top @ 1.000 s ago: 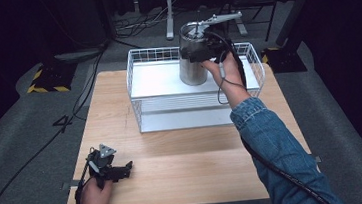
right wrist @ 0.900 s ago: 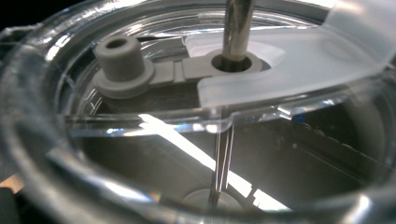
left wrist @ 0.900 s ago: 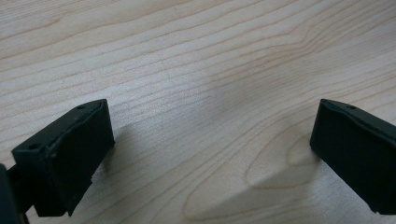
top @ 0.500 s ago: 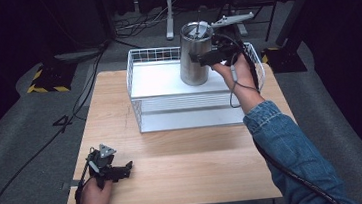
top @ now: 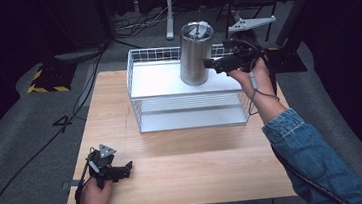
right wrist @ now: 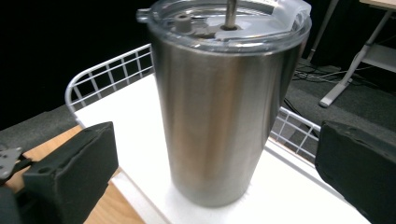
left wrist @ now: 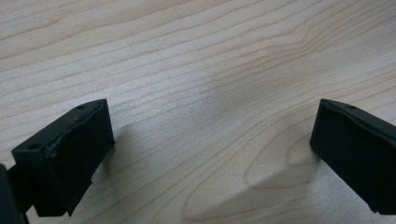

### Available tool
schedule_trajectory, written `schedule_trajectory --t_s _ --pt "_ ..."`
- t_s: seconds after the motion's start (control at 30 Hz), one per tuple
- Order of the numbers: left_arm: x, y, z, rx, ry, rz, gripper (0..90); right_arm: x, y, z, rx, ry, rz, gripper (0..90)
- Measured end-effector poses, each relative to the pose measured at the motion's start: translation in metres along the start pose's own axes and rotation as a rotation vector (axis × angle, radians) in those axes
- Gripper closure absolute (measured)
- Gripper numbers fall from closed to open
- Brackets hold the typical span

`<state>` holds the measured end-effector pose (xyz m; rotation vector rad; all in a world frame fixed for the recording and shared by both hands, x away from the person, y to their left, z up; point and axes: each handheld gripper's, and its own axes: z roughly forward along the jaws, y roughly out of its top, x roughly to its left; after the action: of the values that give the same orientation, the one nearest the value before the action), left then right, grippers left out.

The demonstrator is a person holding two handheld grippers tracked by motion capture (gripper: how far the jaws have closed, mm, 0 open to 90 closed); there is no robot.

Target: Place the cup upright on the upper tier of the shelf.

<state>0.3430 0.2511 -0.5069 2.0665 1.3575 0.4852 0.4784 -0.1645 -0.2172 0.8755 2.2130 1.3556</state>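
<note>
The tall brushed stainless-steel tumbler with a clear plastic lid (top: 195, 55) stands upright on the white top shelf of the white wire rack (top: 157, 81), at the far side of the pale wooden bench (top: 195, 166). The right hand-held gripper (top: 209, 63) sits just beside the tumbler's right flank. Its jaws are spread wide; in the right gripper view the tumbler (right wrist: 224, 102) stands ahead of them and between their lines, with clear air on both sides, so nothing is clamped.

Judging from this, the placing looks done: the tumbler rests on its own base on the shelf and the grip is off it. What seems left is drawing the right hand-held gripper clear without brushing the tumbler.

The left hand-held gripper (top: 120, 170) lies idle on the near left of the bench, well apart from the rack, jaws apart over bare wood grain and holding nothing.

No brand, label or writing can be read on the tumbler, lid or rack.
</note>
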Motion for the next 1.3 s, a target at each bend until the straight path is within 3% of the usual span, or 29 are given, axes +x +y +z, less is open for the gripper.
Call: schedule_trajectory --t_s 0.3,0.6,0.97,1.3 --pt "0.0 0.0 0.0 0.0 0.0 -0.001 0.0 0.008 -0.016 -0.04 -0.021 0.031 -0.032 0.0" --pt "0.0 0.0 0.0 0.0 0.001 0.004 0.0 0.009 -0.039 -0.071 -0.013 0.02 -0.043 0.0" --pt "0.0 0.001 0.001 -0.001 -0.001 -0.003 0.0 0.004 -0.075 -0.099 0.013 0.005 -0.049 0.0" --pt "0.0 0.001 0.001 -0.002 -0.001 -0.003 0.0 0.002 -0.116 -0.11 0.057 -0.015 -0.027 1.3"
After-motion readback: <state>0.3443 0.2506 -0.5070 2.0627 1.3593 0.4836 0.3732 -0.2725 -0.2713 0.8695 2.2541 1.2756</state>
